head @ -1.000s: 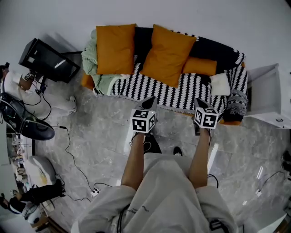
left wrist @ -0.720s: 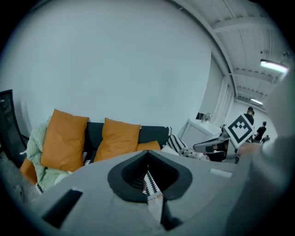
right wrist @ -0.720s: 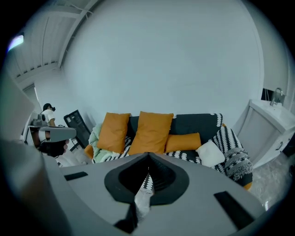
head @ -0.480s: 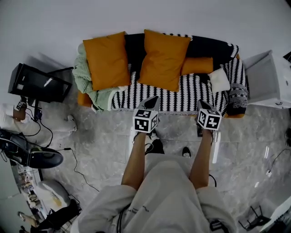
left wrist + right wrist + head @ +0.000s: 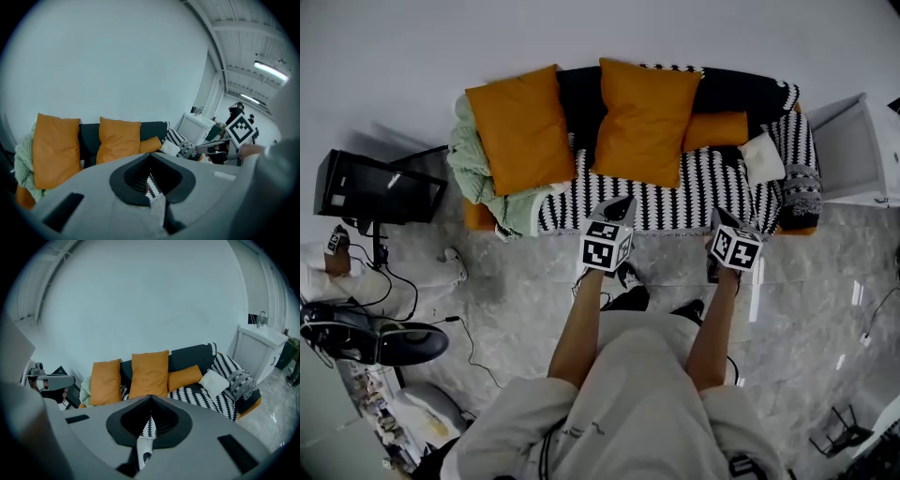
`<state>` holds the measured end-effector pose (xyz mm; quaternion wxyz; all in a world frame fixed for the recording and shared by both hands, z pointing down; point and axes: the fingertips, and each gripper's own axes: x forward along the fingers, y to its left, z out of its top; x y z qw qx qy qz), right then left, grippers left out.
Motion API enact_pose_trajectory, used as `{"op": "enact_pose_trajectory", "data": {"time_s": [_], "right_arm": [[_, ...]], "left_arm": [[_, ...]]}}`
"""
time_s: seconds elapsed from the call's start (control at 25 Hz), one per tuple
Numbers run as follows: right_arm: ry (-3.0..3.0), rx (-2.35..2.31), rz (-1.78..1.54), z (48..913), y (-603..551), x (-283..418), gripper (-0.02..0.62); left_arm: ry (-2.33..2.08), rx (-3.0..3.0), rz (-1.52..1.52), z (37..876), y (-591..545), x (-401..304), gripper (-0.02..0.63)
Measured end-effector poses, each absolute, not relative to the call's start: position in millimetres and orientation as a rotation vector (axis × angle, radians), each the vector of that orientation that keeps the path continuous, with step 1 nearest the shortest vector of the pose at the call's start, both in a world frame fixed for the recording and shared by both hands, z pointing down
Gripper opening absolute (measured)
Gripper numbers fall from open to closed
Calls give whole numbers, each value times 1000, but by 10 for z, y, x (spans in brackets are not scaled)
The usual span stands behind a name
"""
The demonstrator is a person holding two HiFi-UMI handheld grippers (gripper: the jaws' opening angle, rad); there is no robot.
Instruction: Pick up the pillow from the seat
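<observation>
My left gripper point(image 5: 622, 206) and my right gripper point(image 5: 718, 218) are out in front of me over the floor point(image 5: 516, 277), side by side and well apart. Both point forward and down toward the front edge of the sofa point(image 5: 581, 94). The left one's jaws are together with nothing between them, and the right one's are pressed together and empty too.

The floor is glossy grey stone-look tile with pale reflections. Past the tips of both grippers, a black-and-white striped blanket point(image 5: 703, 183) covers the sofa seat and hangs over its front edge.

Straight ahead of my left gripper, an orange pillow point(image 5: 642, 117) leans against the dark backrest. A second orange pillow point(image 5: 517, 129) stands ahead and to the left of that gripper, propped against a pale green knitted throw point(image 5: 476, 173) heaped on that end of the sofa. Ahead of my right gripper, an orange bolster point(image 5: 714, 129) lies along the backrest. A small white pillow point(image 5: 763, 157) rests on the striped seat, ahead and to the right of that gripper.

Behind the sofa is a plain white wall point(image 5: 581, 28). A white cabinet point(image 5: 853, 150) stands off to the right of my right gripper, beyond the sofa's end. Well to the left of my left gripper there is a black screen point(image 5: 380, 187), with cables point(image 5: 469, 333) trailing across the tile. In the left gripper view a strip light point(image 5: 272, 71) glows on a ribbed ceiling.
</observation>
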<state>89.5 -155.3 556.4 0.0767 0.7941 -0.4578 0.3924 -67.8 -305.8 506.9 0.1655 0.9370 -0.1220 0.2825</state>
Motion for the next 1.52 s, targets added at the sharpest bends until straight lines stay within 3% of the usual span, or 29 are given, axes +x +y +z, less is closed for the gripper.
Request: {"op": "enact_pose_trajectory", "data": {"time_s": [0.28, 0.84, 1.12, 1.52], "right_arm": [[-1339, 2277, 1128, 5858, -1643, 546, 8], [-1414, 2362, 1297, 6312, -1692, 755, 8], [-1497, 2287, 1275, 6363, -2211, 1261, 8], [-1644, 2205, 1296, 6404, -2932, 2184, 8]], "left_arm": [[-278, 2668, 818, 5347, -3234, -659, 9], [-236, 2623, 823, 5617, -3220, -415, 9], [-364, 2606, 863, 5688, -3590, -132, 9], [-486, 2557, 931, 5699, -4082, 906, 9]]}}
